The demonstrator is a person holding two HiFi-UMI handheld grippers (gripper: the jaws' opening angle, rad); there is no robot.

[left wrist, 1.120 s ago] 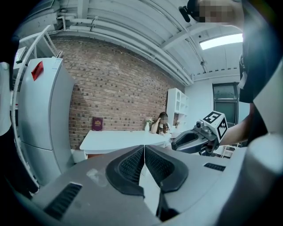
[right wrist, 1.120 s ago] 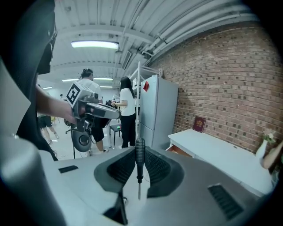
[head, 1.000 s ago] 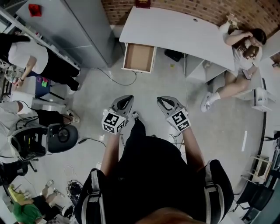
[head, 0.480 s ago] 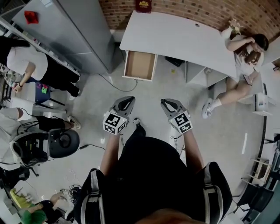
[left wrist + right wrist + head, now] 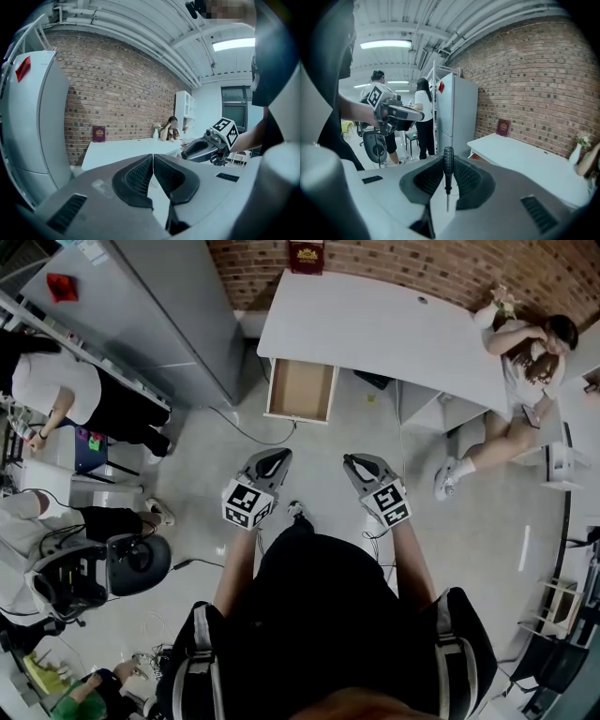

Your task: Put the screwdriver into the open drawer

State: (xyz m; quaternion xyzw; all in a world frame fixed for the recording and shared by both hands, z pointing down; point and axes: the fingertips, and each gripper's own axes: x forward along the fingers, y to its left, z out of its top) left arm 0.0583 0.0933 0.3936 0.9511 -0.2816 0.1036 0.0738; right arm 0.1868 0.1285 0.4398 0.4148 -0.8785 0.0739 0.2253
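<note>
Brick wall (image 5: 422, 268) runs along the far side of the room, and a white table (image 5: 375, 320) stands in front of it. Its drawer (image 5: 300, 388) is pulled out and looks empty, ready to take the tool. I am standing well back from it on the grey floor (image 5: 319, 437). My right gripper (image 5: 356, 463) pinches the screwdriver (image 5: 448, 176) by its black handle between the fingers (image 5: 424, 180), and I think that tight hold keeps it from slipping on the way. My left gripper (image 5: 272, 457) has its fingers (image 5: 138, 178) pressed together with nothing in them, so it has no job yet. I judge the next move is to step closer to the drawer.
</note>
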